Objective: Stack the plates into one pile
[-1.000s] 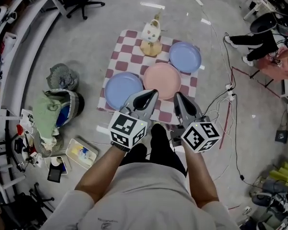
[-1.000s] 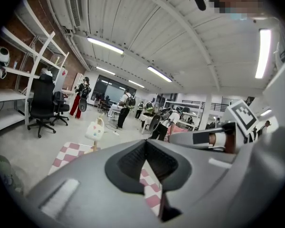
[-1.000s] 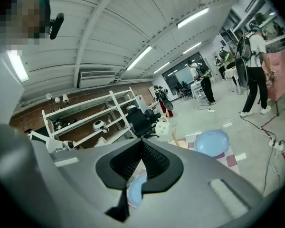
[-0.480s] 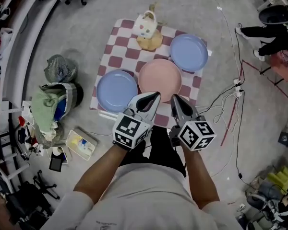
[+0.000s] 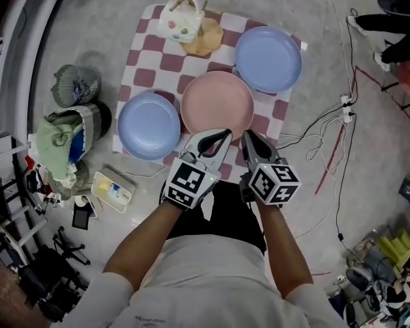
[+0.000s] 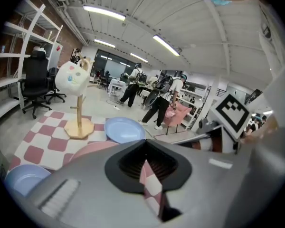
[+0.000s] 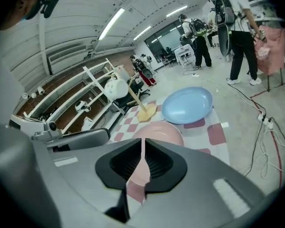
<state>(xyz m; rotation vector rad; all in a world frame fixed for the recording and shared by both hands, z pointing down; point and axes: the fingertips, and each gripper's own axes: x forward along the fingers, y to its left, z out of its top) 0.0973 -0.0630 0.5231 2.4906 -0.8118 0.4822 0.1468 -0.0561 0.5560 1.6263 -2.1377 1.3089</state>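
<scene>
Three plates lie apart on a red-and-white checkered cloth [image 5: 165,65] on the floor. The pink plate [image 5: 216,104] is in the middle, one blue plate [image 5: 149,125] at its left, another blue plate [image 5: 268,59] at the back right. My left gripper [image 5: 221,137] and right gripper [image 5: 249,139] hover side by side above the pink plate's near rim, both shut and holding nothing. In the left gripper view the pink plate [image 6: 90,149] shows past the closed jaws, with a blue plate [image 6: 125,128] behind. The right gripper view shows the pink plate [image 7: 160,131] and the far blue plate [image 7: 187,105].
A wooden mug stand with a white mug [image 5: 182,19] stands at the cloth's far edge. Bags, a fan and clutter [image 5: 75,142] lie on the floor at left. Cables and a power strip [image 5: 342,111] run at right. Several people [image 6: 154,103] stand in the background.
The cloth and plates have shifted down and left in the head view as the person came closer. Both grippers, still shut, now reach the pink plate's near rim.
</scene>
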